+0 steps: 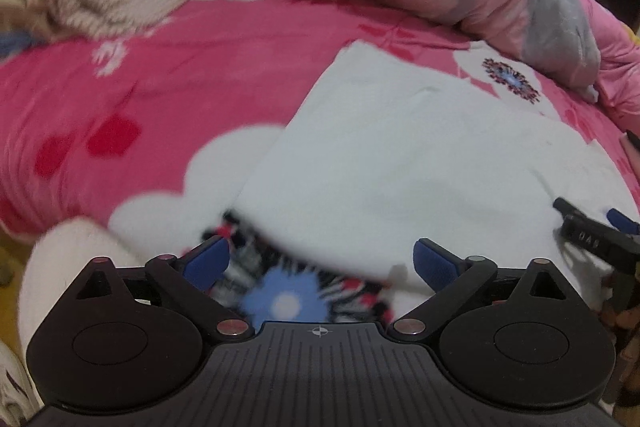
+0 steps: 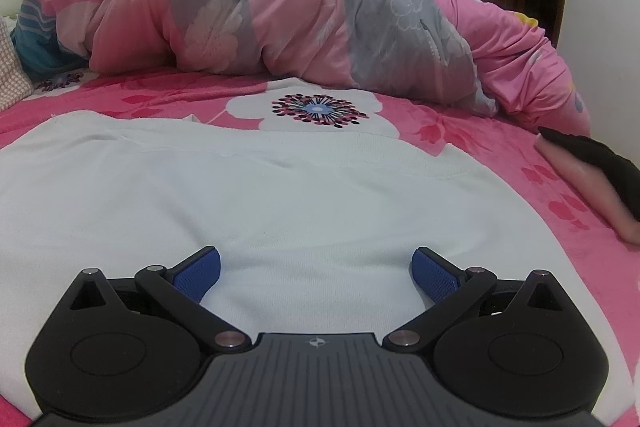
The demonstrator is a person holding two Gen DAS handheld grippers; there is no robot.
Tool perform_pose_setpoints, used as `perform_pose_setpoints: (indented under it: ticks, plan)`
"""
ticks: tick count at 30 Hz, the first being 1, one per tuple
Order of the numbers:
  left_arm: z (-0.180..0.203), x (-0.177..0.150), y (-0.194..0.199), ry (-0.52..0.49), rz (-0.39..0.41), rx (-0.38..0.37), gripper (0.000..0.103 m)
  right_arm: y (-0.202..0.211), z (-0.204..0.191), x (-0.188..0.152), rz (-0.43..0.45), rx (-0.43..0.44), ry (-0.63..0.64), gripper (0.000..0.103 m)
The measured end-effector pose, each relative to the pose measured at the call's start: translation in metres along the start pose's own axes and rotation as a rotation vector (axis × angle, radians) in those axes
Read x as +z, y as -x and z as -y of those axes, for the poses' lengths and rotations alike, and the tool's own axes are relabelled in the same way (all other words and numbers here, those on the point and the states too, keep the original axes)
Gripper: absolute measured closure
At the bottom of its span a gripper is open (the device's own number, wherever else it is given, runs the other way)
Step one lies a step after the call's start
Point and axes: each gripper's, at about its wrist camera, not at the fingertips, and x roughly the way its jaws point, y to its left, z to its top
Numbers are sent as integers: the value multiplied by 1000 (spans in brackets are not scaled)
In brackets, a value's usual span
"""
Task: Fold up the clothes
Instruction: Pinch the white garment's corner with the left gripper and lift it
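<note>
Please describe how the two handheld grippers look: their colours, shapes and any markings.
Both the left gripper and the right gripper look alike: black bodies with a ribbed grey centre plate bearing a small crosshair mark, round black side housings, silver pivot pins, and angled black fingers tipped with textured blue pads.

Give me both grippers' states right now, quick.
Left gripper: open, nothing held, at the white garment's edge.
Right gripper: open, nothing held, over the white garment.
</note>
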Motion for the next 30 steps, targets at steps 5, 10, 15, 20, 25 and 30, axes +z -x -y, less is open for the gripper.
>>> perform_pose_setpoints:
  ticks: [5, 10, 15, 20, 25, 30]
  plan:
    - [-17, -14, -1, 81, 4, -71, 20, 0, -1, 0, 0, -7, 6, 0]
    - [-26, -19, 0, 120, 62, -142, 24, 0, -2, 0, 0, -14, 12, 0]
    - [-35, -22, 0, 166, 111, -226, 38, 0, -4, -1, 1, -22, 18, 0]
    - [-41, -27, -6, 212, 109, -288, 40, 0, -6, -1, 2, -28, 22, 0]
    - [-52, -24, -12, 319, 141, -349, 42, 1, -7, -1, 5, -36, 28, 0]
    - [-59, -14, -29, 386, 197, -391, 44, 1, -7, -1, 7, -36, 29, 0]
